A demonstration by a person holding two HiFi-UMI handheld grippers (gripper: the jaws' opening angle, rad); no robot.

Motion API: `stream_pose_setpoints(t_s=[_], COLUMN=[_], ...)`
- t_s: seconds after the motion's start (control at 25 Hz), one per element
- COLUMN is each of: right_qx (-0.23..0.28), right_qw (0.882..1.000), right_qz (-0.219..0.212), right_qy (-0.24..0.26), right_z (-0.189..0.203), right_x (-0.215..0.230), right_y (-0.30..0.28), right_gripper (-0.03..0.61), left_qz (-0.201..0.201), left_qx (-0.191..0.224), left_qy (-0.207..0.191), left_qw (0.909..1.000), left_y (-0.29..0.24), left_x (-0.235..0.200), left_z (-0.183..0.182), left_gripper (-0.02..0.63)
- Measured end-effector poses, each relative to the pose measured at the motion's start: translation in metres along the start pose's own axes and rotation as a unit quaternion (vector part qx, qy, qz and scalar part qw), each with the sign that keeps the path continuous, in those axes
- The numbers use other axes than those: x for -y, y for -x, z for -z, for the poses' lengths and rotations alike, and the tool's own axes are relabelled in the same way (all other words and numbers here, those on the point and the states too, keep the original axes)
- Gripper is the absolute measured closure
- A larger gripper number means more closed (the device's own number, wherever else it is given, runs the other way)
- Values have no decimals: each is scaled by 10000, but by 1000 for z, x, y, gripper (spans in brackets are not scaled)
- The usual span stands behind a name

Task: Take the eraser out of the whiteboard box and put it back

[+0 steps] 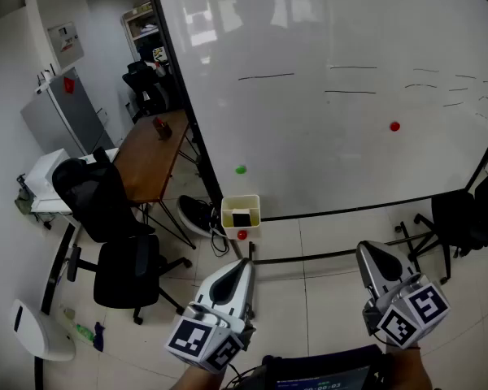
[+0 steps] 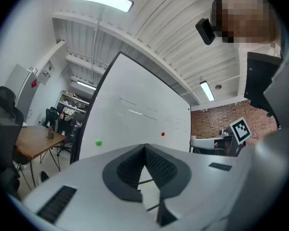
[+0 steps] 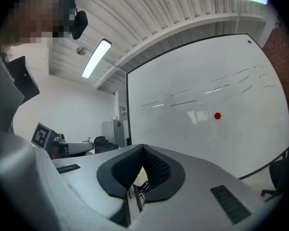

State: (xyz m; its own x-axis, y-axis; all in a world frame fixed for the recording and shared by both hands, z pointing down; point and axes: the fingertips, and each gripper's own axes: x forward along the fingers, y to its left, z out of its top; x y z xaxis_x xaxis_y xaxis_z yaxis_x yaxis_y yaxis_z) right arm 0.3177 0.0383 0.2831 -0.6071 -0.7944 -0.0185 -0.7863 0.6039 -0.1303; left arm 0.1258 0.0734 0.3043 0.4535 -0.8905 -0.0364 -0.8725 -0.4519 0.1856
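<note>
A cream whiteboard box (image 1: 240,210) hangs at the lower left corner of the whiteboard (image 1: 333,96), with a red magnet (image 1: 242,235) on its front. The black eraser (image 1: 241,218) sits inside the box. My left gripper (image 1: 245,265) is held level just below and in front of the box, apart from it, jaws together and empty. My right gripper (image 1: 364,251) hovers further right, also shut and empty. In the left gripper view the left gripper (image 2: 144,147) faces the whiteboard (image 2: 135,124); in the right gripper view the right gripper (image 3: 143,147) does the same.
A green magnet (image 1: 241,170) and another red magnet (image 1: 394,126) stick to the board. A wooden table (image 1: 150,157) and black office chairs (image 1: 114,218) stand at the left, a shoe (image 1: 197,215) lies beside the box, another chair (image 1: 464,218) at the right.
</note>
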Motion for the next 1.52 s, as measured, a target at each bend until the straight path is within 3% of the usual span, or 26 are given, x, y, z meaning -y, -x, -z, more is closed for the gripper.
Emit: stream_pose_setpoints(t_s=[0.28,0.48,1.2,1.4,1.52], right_qx=[40,-120,-39,-56,15], right_qw=[10000,9997,9961,9974,9994], right_qz=[3,-218,-804,-662,-256], right_qy=[-54,-53,-368,-264,-245], right_z=[12,24,23,26,31], right_x=[-37,-52,-3,-29,-41], right_y=[-40,-69,-236,-289,-318], right_gripper=[552,552,552,551,551], left_qz=[-52,-206,-604,-384,-77], left_qx=[-35,-58,-142,-134,-182], left_qy=[-85,-29,-362,-279,-210], left_qw=[9999,9998,9974,9988,9996], left_y=[26,25,-92,-102,-98], left_x=[-52,-80,-181,-243,-280], left_z=[-6,-3,-36,-46,-46], left_gripper=[592,592,592,592,592])
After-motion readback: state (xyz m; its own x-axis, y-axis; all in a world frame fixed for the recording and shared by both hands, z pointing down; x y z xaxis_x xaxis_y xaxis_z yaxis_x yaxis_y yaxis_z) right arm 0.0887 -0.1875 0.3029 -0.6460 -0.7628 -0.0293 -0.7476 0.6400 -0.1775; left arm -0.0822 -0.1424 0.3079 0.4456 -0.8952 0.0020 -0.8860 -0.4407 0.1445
